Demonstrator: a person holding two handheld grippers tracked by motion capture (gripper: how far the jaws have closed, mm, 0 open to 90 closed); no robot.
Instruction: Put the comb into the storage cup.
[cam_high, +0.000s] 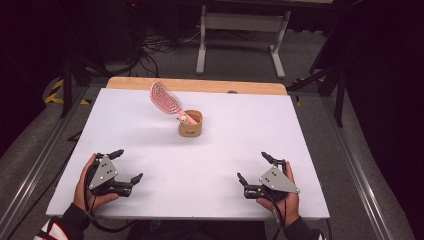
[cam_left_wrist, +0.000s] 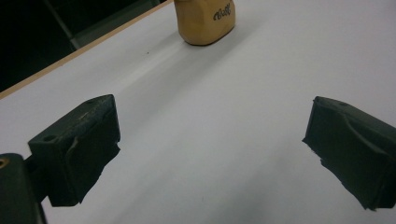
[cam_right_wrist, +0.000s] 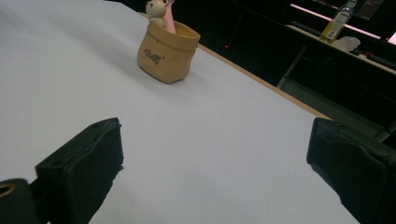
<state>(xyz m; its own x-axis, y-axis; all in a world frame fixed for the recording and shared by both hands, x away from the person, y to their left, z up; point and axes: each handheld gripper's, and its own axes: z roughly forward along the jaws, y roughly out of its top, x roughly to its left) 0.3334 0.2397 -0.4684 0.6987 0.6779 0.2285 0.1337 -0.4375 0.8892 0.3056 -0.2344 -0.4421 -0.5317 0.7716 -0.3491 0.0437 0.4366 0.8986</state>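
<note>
A small tan cup (cam_high: 190, 124) shaped like a paper bag stands near the middle of the white table top (cam_high: 150, 150), toward the far side. A pink hairbrush (cam_high: 163, 97) leans out of it to the upper left, with a small pale figurine (cam_high: 183, 119) on its handle at the rim. The cup (cam_left_wrist: 205, 21) has dark lettering on its side, also seen on the cup (cam_right_wrist: 167, 51) from the right. My left gripper (cam_high: 129, 165) rests open at the near left. My right gripper (cam_high: 253, 168) rests open at the near right. Both hold nothing.
A wooden strip (cam_high: 195, 85) edges the table's far side. Beyond it stand a white frame leg set (cam_high: 240, 35) and floor cables (cam_high: 155, 47). Metal rails (cam_high: 357, 165) run along both table sides. A bottle (cam_right_wrist: 335, 25) sits on a far shelf.
</note>
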